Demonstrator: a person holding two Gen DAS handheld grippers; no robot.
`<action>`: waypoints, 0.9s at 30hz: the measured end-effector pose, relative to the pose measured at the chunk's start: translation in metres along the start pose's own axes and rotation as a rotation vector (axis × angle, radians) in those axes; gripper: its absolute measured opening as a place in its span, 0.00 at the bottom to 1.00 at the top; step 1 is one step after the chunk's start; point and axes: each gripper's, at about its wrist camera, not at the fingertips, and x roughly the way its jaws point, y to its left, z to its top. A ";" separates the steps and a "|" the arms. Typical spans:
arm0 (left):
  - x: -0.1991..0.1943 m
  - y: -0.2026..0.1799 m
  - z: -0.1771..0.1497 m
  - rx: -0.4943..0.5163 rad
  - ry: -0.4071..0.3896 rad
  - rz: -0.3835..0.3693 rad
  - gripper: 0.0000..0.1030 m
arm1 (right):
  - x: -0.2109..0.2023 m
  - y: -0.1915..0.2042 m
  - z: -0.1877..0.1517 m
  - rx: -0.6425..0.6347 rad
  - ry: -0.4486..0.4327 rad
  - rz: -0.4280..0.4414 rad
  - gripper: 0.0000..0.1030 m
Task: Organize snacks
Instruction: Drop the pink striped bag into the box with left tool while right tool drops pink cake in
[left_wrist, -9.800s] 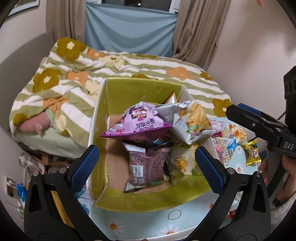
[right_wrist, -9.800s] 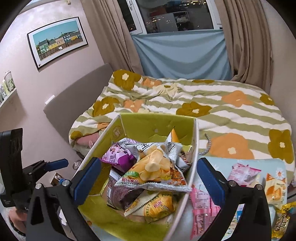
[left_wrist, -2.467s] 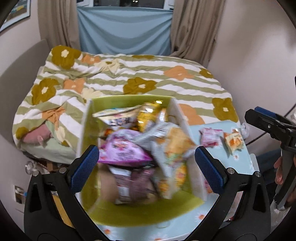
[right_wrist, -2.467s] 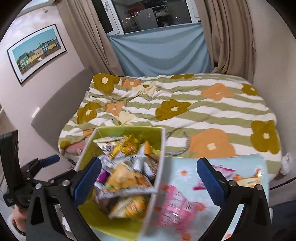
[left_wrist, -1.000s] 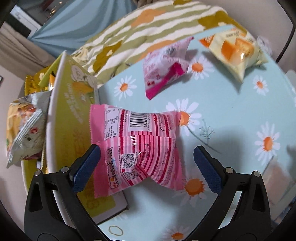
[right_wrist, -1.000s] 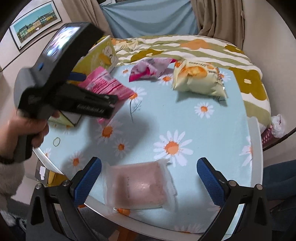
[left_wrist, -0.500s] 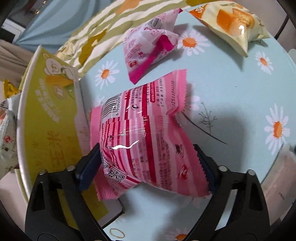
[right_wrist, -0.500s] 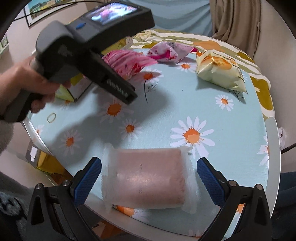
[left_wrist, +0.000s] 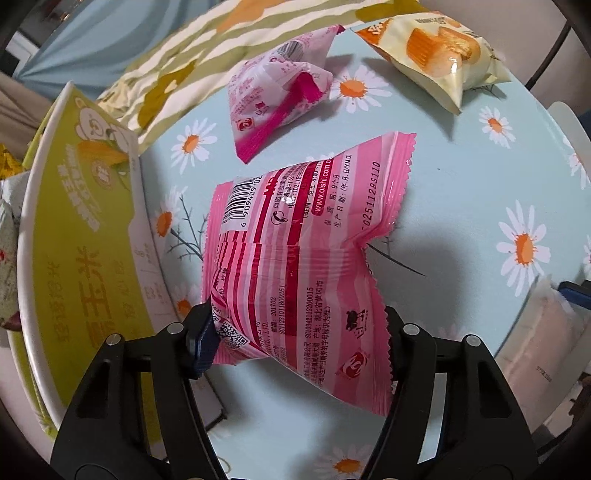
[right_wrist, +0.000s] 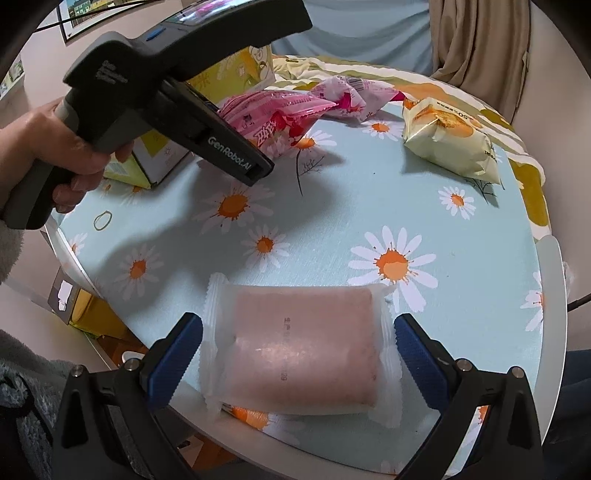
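My left gripper (left_wrist: 295, 332) is shut on a pink striped snack bag (left_wrist: 306, 251) and holds it above the daisy-print table (left_wrist: 461, 184), beside the yellow-green snack box (left_wrist: 85, 229). The same bag (right_wrist: 273, 110) shows in the right wrist view, in the left gripper (right_wrist: 258, 162). My right gripper (right_wrist: 299, 350) is open, its jaws on either side of a pale pink frosted packet (right_wrist: 303, 347) lying near the table's front edge; whether they touch it I cannot tell.
A crumpled pink-and-white bag (left_wrist: 277, 96) and a cream cake bag (left_wrist: 439, 48) lie at the far side of the table. The same two also show in the right wrist view: the pink-and-white bag (right_wrist: 354, 92) and the cake bag (right_wrist: 450, 136). A flowered bed (left_wrist: 207, 48) lies beyond. The table's rim (right_wrist: 554, 295) curves on the right.
My left gripper has closed on the pink striped bag and lifted it. My right gripper has narrowed around the pale pink packet.
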 end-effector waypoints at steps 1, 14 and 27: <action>0.000 0.001 0.000 0.000 -0.002 -0.003 0.64 | 0.002 -0.001 0.001 0.006 0.003 -0.001 1.00; -0.014 0.003 -0.016 -0.036 -0.019 -0.022 0.64 | 0.014 0.005 0.001 -0.017 0.035 -0.018 1.00; -0.026 0.008 -0.024 -0.086 -0.046 -0.039 0.64 | 0.018 0.003 0.005 -0.060 0.064 -0.071 0.76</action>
